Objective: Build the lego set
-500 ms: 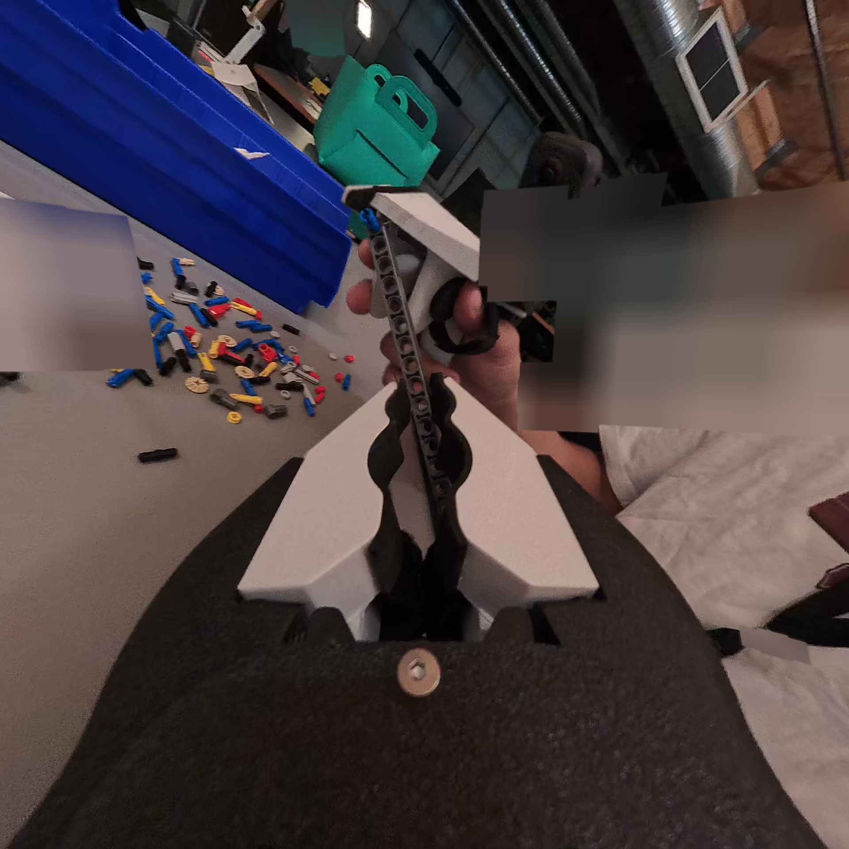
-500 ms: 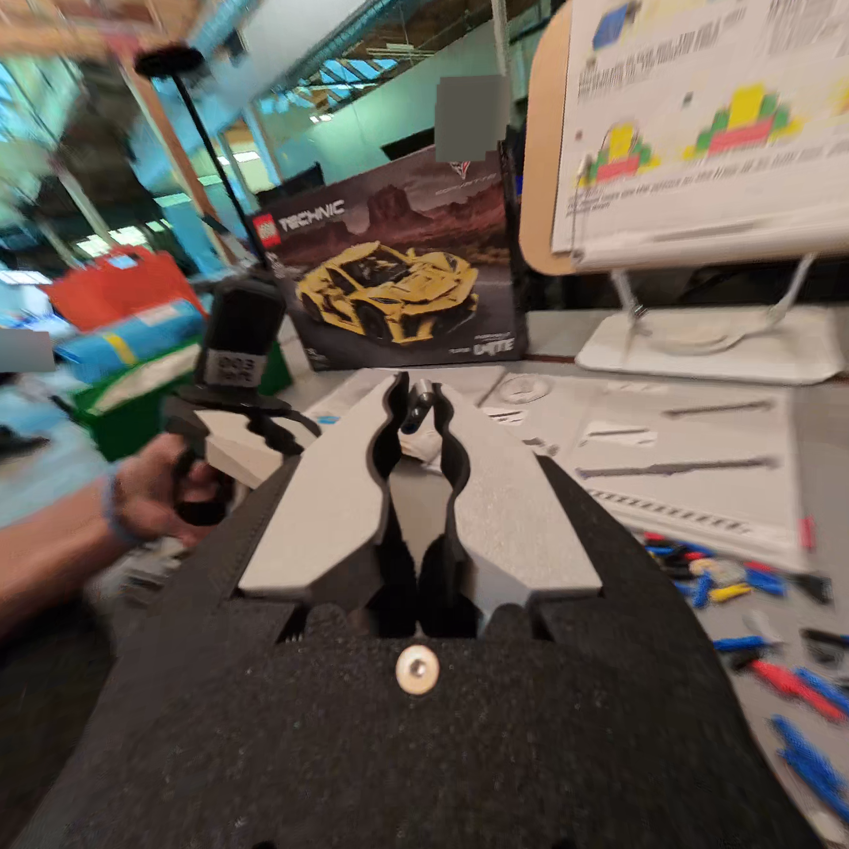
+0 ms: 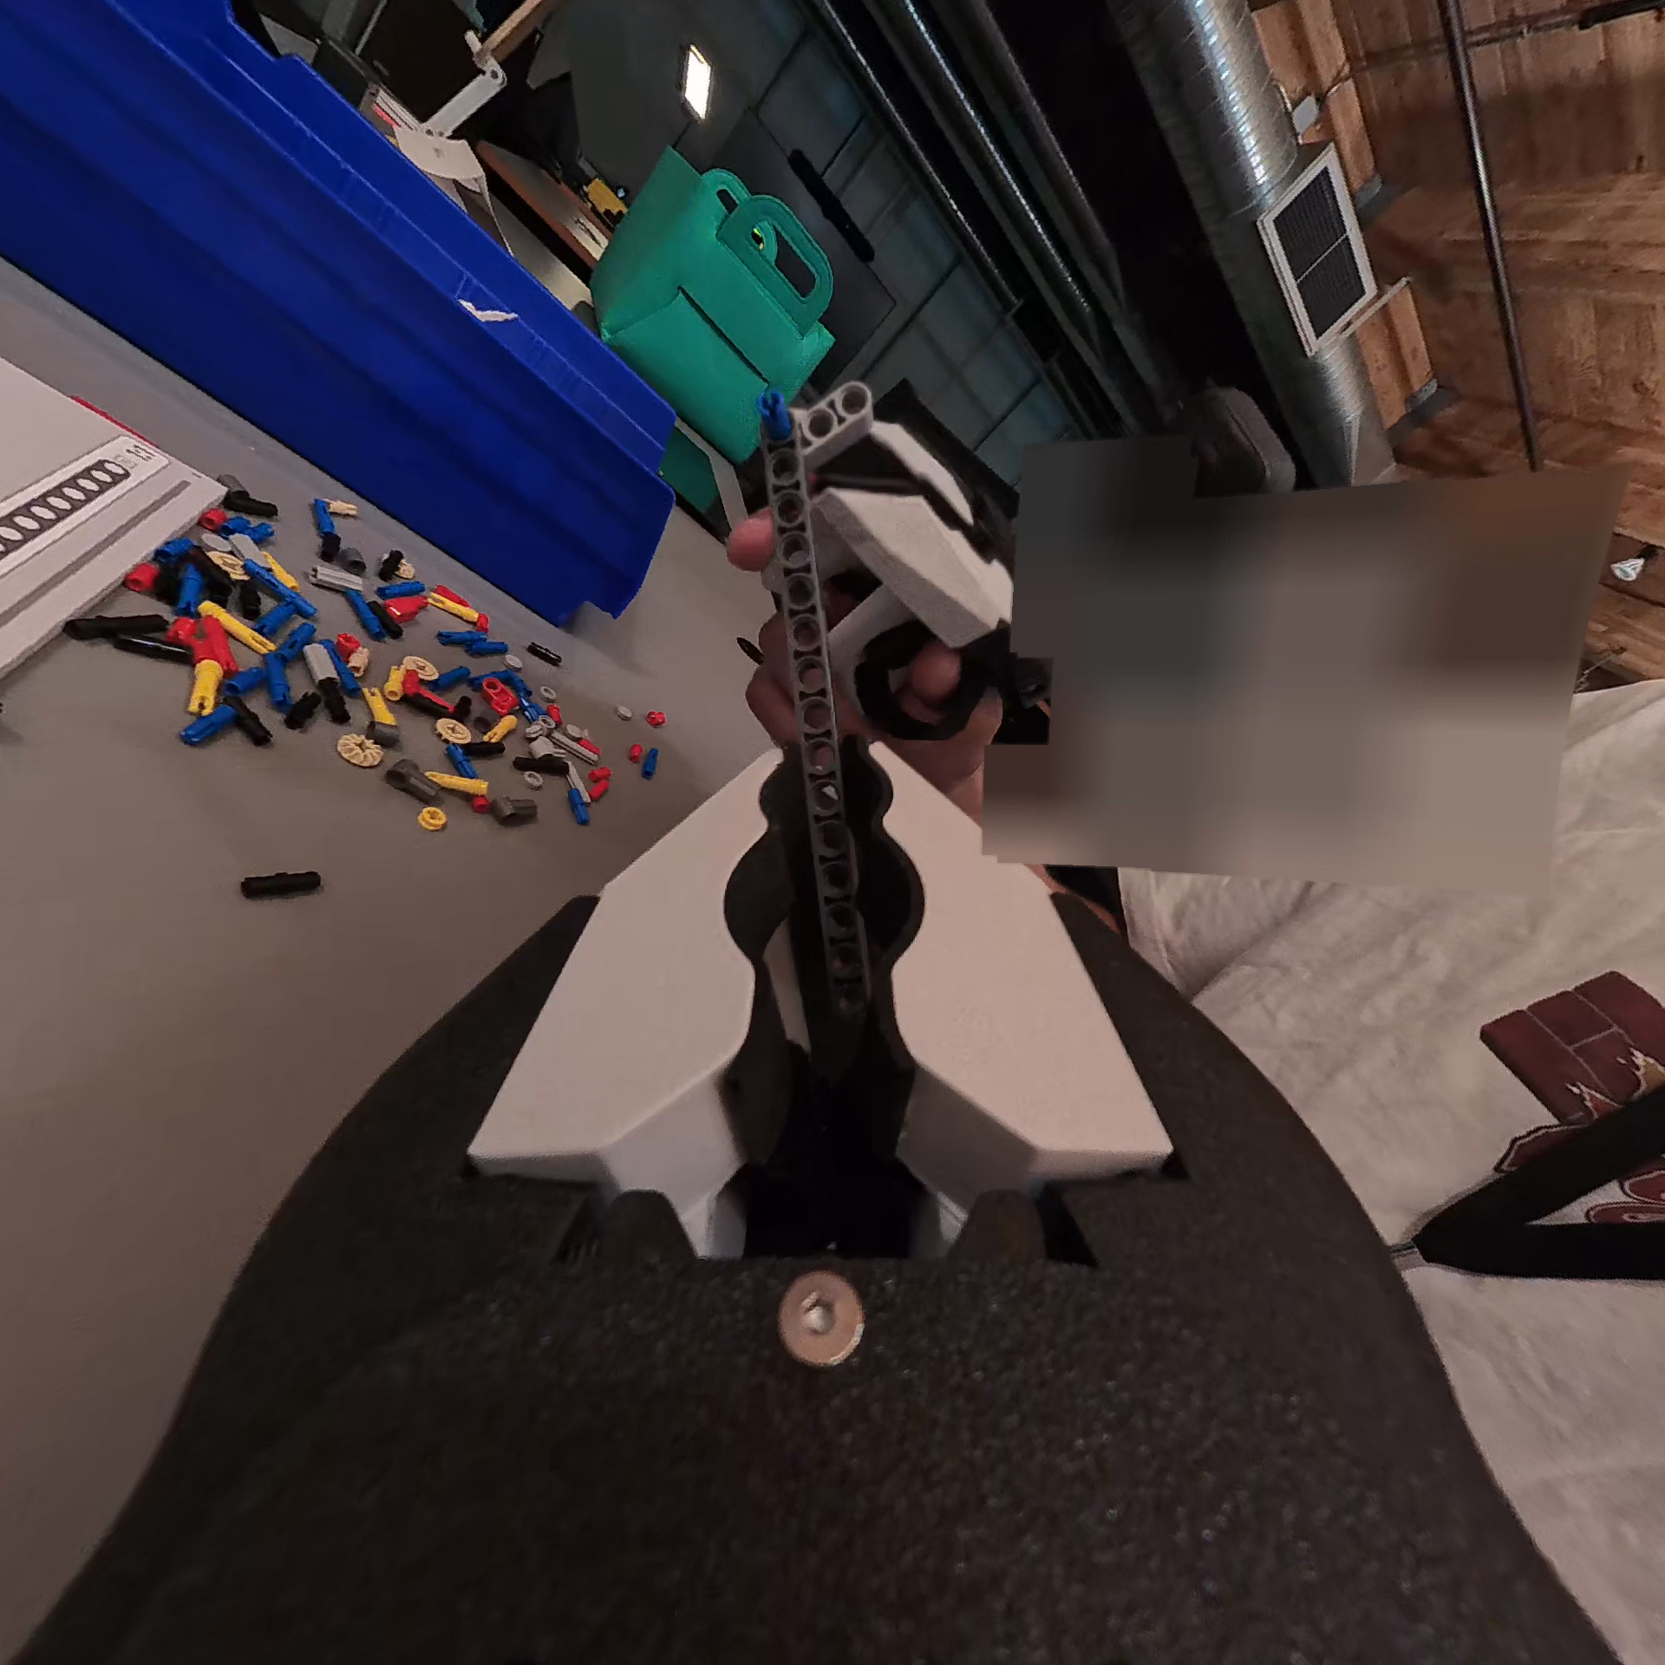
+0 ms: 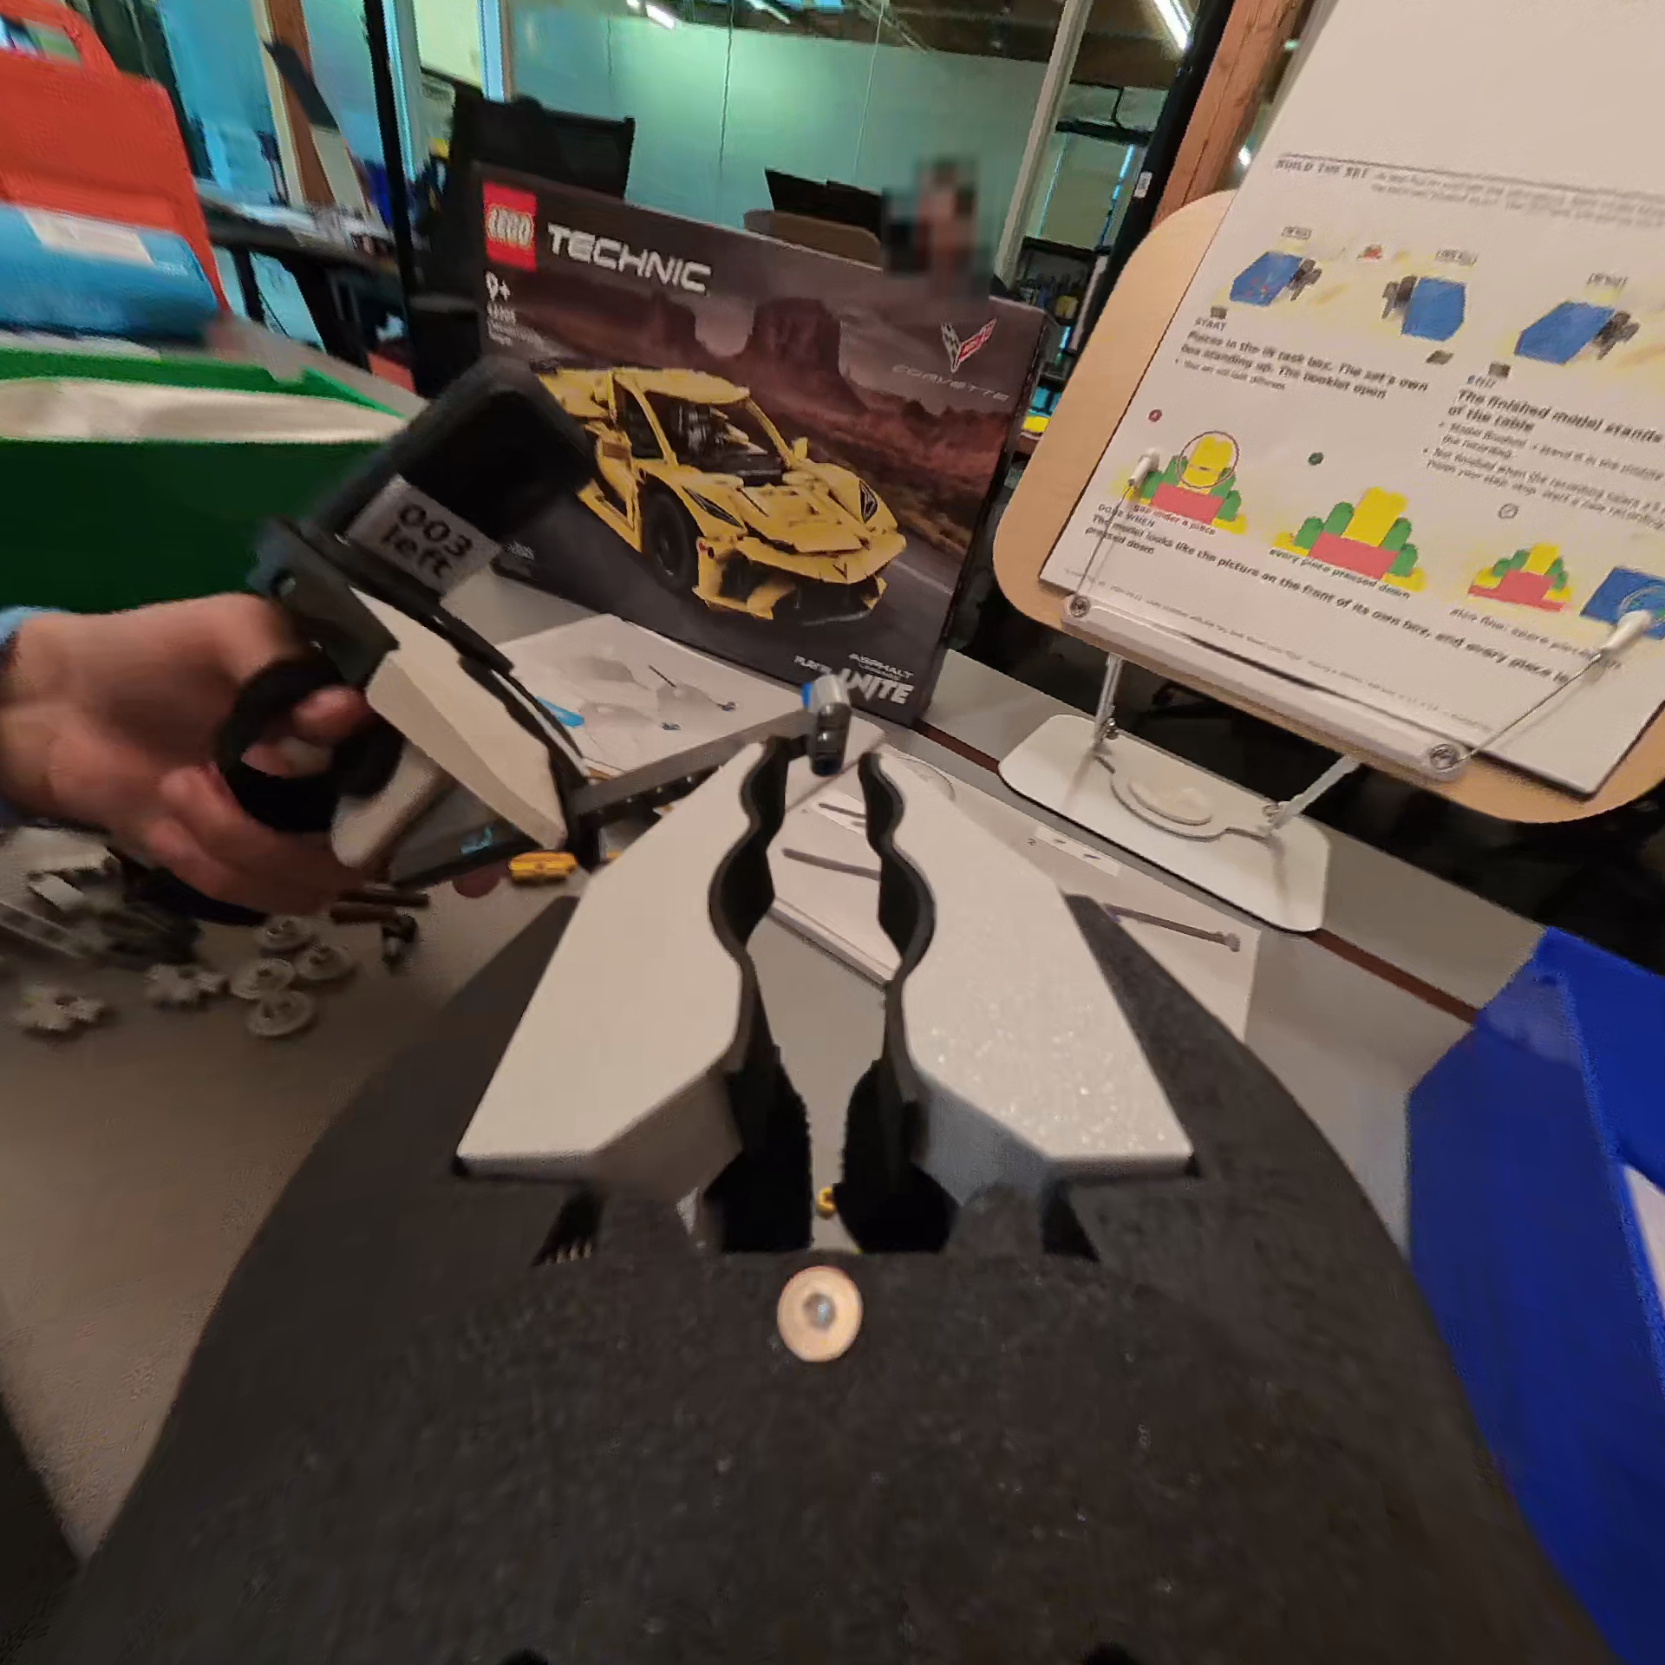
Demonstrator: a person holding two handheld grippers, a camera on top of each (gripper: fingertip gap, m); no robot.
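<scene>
Mid-frame, the left gripper jaws pinch a long grey Technic beam while the right gripper, jaws spread around a small light-grey connector at the beam's tip, probably needs to press it home.

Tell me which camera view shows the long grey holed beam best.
The left wrist view. The long grey holed beam runs straight up from the left gripper, which is shut on it, with its row of holes and the blue pin at its tip in plain sight. The right wrist view shows it only edge-on and blurred.
</scene>
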